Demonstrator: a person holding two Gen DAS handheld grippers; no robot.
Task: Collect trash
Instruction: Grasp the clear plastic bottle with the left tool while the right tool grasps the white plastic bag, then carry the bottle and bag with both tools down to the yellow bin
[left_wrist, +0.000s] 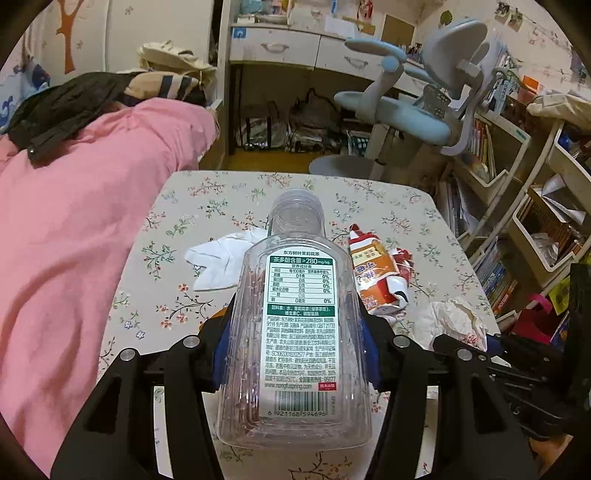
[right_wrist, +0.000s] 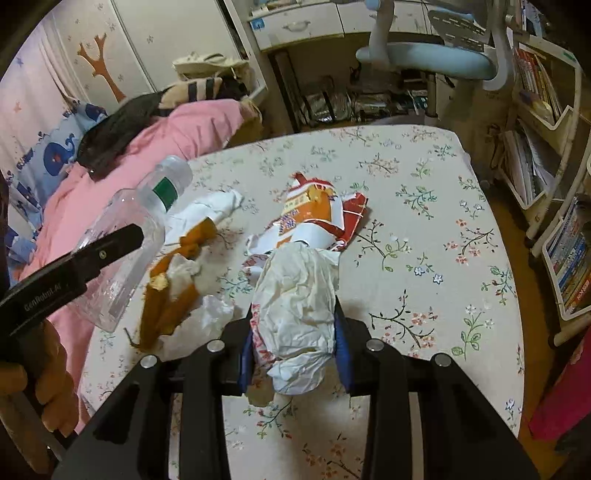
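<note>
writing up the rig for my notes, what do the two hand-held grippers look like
Both are matte black plastic. The left hand-held gripper and right hand-held gripper have angular linkage arms with round silver pins at the joints and blue pads inside the fingers. The left one's side bears pale lettering in the right wrist view. No cables or sleeves show.

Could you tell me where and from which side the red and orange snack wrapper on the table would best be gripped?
Probably at the near end of the snack wrapper, coming down from above with the fingers across its width. It lies flat and crumpled on the table, long axis running away from the camera, and its near end is torn and puckered upward. That raised fold offers something to pinch, unlike the flat middle.
</note>
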